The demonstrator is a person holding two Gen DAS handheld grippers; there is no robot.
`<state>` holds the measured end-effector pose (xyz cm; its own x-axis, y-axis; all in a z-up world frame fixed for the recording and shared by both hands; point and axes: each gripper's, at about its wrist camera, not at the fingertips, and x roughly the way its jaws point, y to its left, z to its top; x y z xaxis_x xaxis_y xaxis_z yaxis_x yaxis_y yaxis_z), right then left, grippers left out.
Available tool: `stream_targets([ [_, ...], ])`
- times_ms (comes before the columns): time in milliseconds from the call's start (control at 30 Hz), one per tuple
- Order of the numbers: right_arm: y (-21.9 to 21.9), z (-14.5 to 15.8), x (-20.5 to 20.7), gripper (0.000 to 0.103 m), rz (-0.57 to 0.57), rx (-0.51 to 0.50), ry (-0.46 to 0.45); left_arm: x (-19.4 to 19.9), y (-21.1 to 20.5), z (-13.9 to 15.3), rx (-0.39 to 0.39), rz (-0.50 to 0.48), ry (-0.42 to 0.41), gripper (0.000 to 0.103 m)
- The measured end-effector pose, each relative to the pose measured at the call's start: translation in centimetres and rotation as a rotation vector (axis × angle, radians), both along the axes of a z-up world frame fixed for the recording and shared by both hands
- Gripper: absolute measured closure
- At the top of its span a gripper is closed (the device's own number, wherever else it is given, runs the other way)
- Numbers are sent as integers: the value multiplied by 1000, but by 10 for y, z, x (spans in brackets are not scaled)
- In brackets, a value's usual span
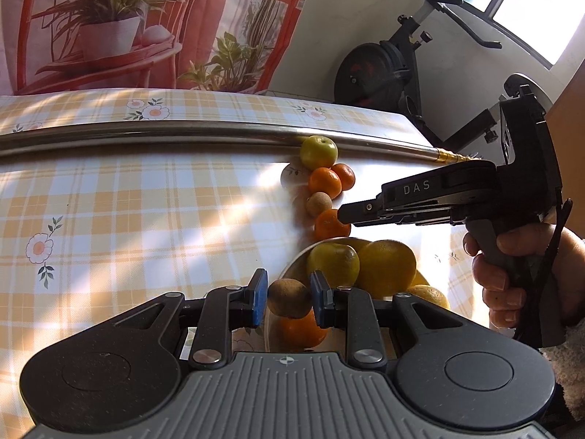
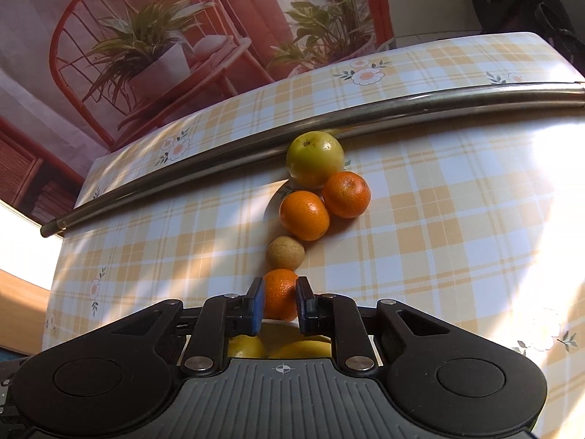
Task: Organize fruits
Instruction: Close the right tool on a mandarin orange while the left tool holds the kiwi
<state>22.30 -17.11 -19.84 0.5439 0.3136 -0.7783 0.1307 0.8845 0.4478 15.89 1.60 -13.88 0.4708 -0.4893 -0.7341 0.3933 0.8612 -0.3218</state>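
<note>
On the checked tablecloth a row of fruit runs away from me: a green apple against a metal rod, two oranges, a small brown fruit, then another orange. My right gripper is shut on that nearest orange; from the left wrist view the right gripper reaches in from the right. My left gripper is shut on a second brown fruit, held over a bowl of yellow fruits and one orange.
A hand holds the right gripper's handle. An exercise bike stands beyond the table's far right corner. A curtain printed with plants hangs behind the table. Bare cloth spreads to the left of the fruit row.
</note>
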Motion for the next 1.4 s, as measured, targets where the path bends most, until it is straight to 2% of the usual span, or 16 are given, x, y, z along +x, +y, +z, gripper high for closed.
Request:
stream_targets([
  [233,-11,-4,-8,85,-29,24,-8,-10,-7,1,20,-33,-14,76],
  [300,-12,-4,-6,77,-37,21,-7,-10,-7,2,6,-26,-9,76],
  [333,-11,-4,-4,70,-47,2,-2,-11,-7,2,2,-22,-8,76],
  [433,-10,-8,1,70,-63,-32,19,-12,-8,2,0,-20,-12,76],
  [800,6,-17,18,69,15,-8,66,-16,-6,2,-6,-13,-4,76],
  [900,11,-19,21,72,23,-21,72,-17,-5,2,-10,-14,-3,76],
  [1067,9,-19,15,73,22,-23,53,-20,-3,2,-24,-16,0,76],
  [1167,-1,-15,4,74,-17,11,28,-23,-2,3,-27,-17,1,76],
  [1233,-10,-9,-6,75,-50,37,-4,-26,-1,2,-29,-22,3,76],
  [1400,-23,13,-43,75,-103,8,-122,-32,-3,-2,-34,-38,22,76],
])
